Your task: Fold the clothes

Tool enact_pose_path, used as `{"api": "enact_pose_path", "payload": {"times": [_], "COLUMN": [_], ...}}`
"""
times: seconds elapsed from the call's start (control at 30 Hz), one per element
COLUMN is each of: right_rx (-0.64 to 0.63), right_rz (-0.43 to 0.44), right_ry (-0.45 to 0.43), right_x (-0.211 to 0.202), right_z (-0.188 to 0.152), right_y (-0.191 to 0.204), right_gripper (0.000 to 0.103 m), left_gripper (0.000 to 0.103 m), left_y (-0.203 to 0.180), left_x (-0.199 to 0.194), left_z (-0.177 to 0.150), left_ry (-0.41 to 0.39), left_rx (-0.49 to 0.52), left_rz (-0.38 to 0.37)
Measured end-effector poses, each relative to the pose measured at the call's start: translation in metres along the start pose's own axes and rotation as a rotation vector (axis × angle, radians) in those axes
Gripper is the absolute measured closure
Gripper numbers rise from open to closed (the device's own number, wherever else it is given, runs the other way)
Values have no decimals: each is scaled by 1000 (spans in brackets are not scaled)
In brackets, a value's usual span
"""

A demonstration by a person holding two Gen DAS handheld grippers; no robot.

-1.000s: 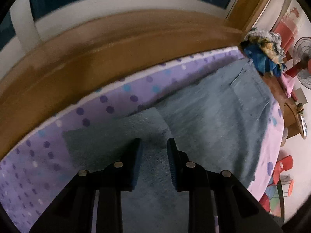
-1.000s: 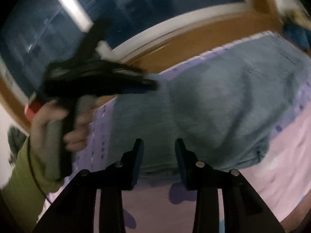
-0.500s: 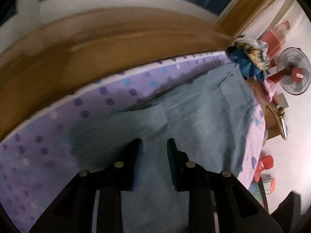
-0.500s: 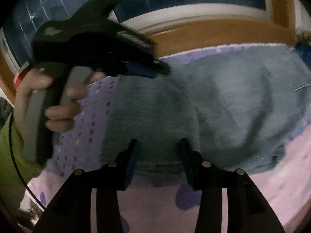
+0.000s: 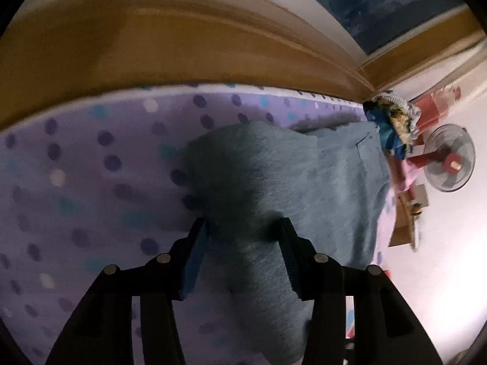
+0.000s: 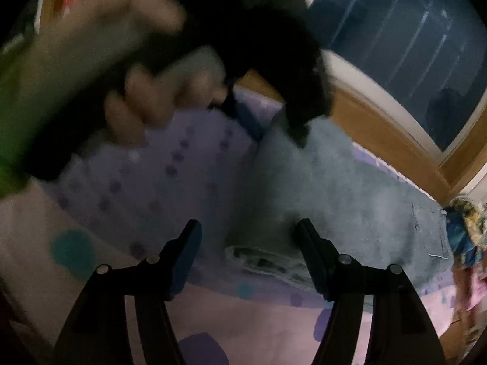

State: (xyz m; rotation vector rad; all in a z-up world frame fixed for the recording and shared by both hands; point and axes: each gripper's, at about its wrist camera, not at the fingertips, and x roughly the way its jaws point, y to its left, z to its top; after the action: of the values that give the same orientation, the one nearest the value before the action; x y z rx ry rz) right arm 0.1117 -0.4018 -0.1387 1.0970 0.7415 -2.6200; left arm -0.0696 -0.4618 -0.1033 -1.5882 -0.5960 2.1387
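Blue jeans (image 5: 304, 182) lie flat on a purple dotted bed sheet (image 5: 91, 167). My left gripper (image 5: 242, 225) hovers over one leg end, its jaws opening; denim shows between them, the pads not pressing it. In the right wrist view the jeans (image 6: 334, 197) stretch away to the right, with a frayed hem (image 6: 258, 258) close by. My right gripper (image 6: 249, 224) hangs just above that hem, jaws opening, nothing pinched. The left gripper (image 6: 274, 127) appears there too, blurred, at the far corner of the leg, held by a hand (image 6: 137, 91) in a green sleeve.
A wooden bed frame (image 5: 152, 45) and a dark window (image 6: 395, 30) run along the far side. A pile of patterned clothes (image 5: 392, 121) sits at the waist end of the jeans. A fan (image 5: 450, 158) and a cardboard box (image 5: 404, 231) stand beyond the bed.
Both grippers' jaws have widened. The left gripper slid along the leg toward its end. The right gripper rolled and drew nearer the hem, and the hand with the left gripper now looms larger.
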Motion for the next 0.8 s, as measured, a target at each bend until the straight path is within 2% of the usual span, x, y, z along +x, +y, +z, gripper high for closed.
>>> {"api": "enact_pose_path", "payload": {"times": [0.07,0.13,0.17,0.23,0.27,0.3,0.33,0.4,0.47,0.6,0.8], "right_rx": [-42,-44,-22,23,43,69,95,157,228,371,568], "right_rz": [-41,-46,-44,-41,-14,12,38,103,181,356,554], "right_ry": [0,-17,-13,-7,-10,-14,-17,-31,-51,-118,-163], "right_x": [8,7,8,9,8,5,3,-3,-11,-26,-32], "right_z": [-4,-6,-5,-5,-6,-6,-7,-8,-10,-21,-37], "right_y": [8,7,2,-10,-16,-23,-29,-47,-68,-125,-184], "right_gripper": [34,34,37,57,59,63,66,72,73,73,73], "left_gripper": [45,36,33,33,38,51,53,66,70,71,71], "left_y": [0,-4,-7,-15,-19,-23,-27,-33,-40,-66,-134], "left_x": [7,10,11,14,16,17,17,12,5,-7,-2], "left_z": [-1,-2,-3,-1,-1,-1,-1,-2,-2,-3,11], "left_ry": [3,-4,-6,-12,-16,-20,-24,-46,-67,-105,-153], "left_rx": [-9,-6,-3,3,5,6,7,-6,-32,-68,22], "left_rz": [-16,-26,-23,16,35,52,69,77,81,127,228]}}
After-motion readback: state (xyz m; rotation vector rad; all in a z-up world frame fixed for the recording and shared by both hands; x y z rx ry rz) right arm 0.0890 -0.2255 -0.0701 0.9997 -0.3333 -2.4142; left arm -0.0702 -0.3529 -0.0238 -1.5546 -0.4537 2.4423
